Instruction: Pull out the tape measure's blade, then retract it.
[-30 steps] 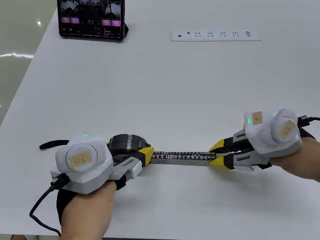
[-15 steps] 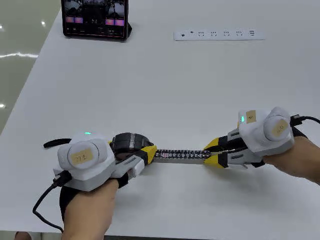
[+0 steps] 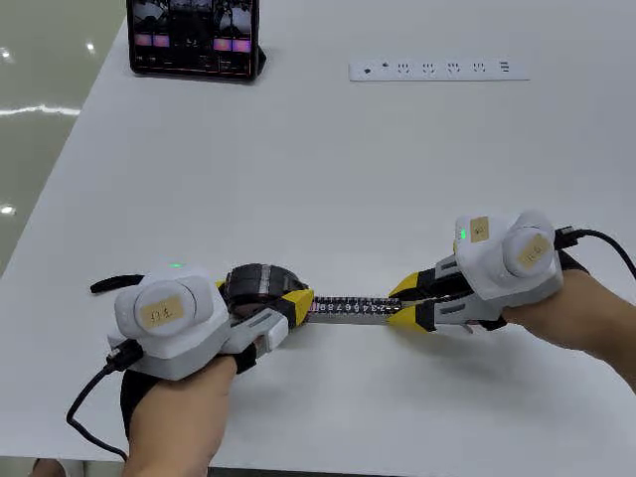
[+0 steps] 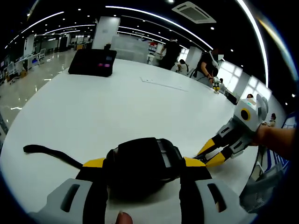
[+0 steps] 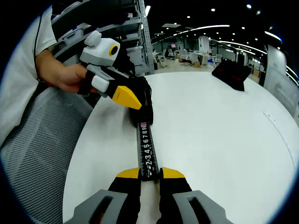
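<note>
Clamping tape measure (image 3: 260, 283) in left gripper (image 4: 145, 164), right gripper (image 3: 405, 302) pinching blade (image 3: 348, 305)

A dark tablet (image 3: 194, 37) is being held upright at the white table's (image 3: 328, 179) far left, its screen being lit. A white power strip (image 3: 438, 70) is being borne flat, well to its right. A grey mesh chair (image 5: 32, 154) is being seen beside the table.

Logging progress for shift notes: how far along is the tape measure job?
Done: the blade is out of the case. In hand: the left claw grips the case and the right claw pinches the blade tip, nearer the case than a second ago, so retraction looks underway. Remaining: the exposed length.
</note>
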Motion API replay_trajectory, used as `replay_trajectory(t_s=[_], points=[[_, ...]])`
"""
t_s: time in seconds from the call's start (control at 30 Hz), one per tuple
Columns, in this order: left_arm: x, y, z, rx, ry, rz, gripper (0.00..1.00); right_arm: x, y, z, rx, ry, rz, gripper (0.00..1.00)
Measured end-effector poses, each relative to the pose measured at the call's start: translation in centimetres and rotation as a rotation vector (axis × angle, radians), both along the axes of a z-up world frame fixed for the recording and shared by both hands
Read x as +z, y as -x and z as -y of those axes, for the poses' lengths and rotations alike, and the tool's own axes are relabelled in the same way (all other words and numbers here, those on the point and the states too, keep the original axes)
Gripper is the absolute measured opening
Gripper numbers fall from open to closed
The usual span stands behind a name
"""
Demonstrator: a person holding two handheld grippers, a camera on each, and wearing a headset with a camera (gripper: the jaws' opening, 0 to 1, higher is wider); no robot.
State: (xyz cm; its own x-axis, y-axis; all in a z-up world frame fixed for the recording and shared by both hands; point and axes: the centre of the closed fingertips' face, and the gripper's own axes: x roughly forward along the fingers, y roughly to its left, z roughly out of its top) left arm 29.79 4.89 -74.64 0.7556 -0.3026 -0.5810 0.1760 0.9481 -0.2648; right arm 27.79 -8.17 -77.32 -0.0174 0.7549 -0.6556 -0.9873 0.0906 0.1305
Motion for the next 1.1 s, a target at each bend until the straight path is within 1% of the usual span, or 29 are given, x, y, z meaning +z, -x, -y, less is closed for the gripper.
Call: replay_trajectory(t_s=[0.4, 1.1], points=[[0.0, 0.0, 0.1, -0.002, 0.010, -0.004, 0.57, 0.0, -0.1, -2.3, 0.004, -0.031, -0.009, 0.11], [0.0, 0.0, 0.0, 0.000, 0.017, 0.000, 0.57, 0.1, -0.1, -6.3, 0.016, -0.091, -0.015, 0.11]])
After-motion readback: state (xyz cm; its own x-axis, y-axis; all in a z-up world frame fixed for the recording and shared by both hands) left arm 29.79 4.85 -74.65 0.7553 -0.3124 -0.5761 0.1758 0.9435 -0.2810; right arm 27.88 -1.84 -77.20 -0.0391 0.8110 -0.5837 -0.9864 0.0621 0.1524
